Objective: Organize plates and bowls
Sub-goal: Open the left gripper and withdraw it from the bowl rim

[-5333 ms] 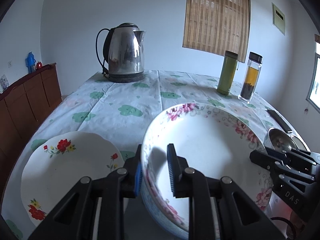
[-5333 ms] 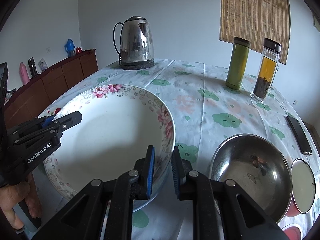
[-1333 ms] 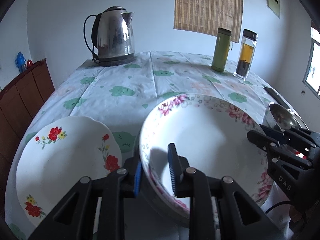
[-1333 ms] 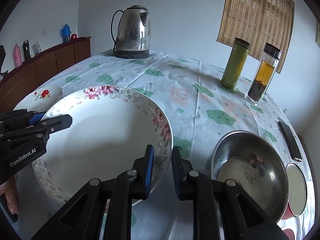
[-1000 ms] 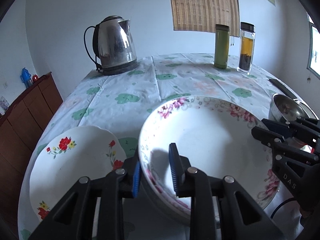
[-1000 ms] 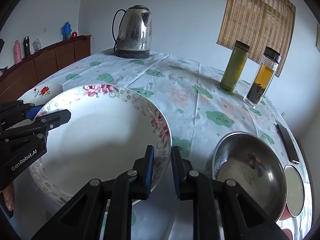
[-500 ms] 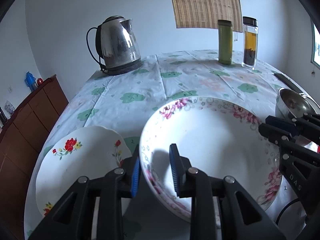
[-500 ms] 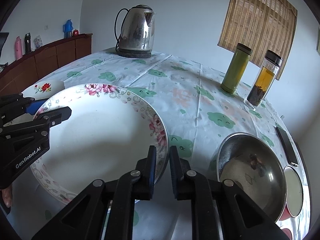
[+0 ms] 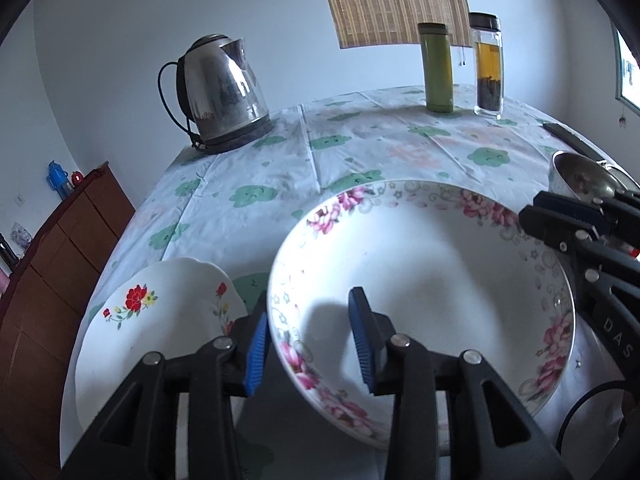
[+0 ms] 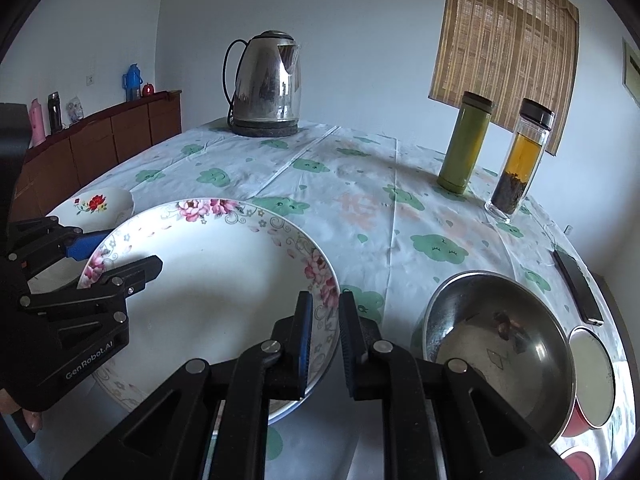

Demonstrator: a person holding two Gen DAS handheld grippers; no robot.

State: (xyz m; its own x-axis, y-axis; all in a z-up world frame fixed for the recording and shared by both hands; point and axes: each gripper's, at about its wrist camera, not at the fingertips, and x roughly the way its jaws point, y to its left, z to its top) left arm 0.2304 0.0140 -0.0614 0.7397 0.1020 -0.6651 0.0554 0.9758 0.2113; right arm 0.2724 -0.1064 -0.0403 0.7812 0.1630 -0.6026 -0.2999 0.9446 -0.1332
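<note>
On the counter: floral bowl [image 9: 424, 280] set beside red-flower plate [image 9: 160, 320].
Left tongs [image 9: 308, 340]: just spreading, rim between, released.
Right tongs [image 10: 324, 332]: pinching the rim.

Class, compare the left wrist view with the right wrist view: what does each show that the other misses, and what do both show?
Only the left wrist view shows the whole red-flowered plate and the left gripper with its jaws just opened, standing clear of the pink-flowered bowl's rim.

Only the right wrist view shows the steel bowl's full inside, the round lid beside it, and the right gripper clamped on the pink-flowered bowl's rim.

Both show the kettle, green flask, tea bottle and phone.
</note>
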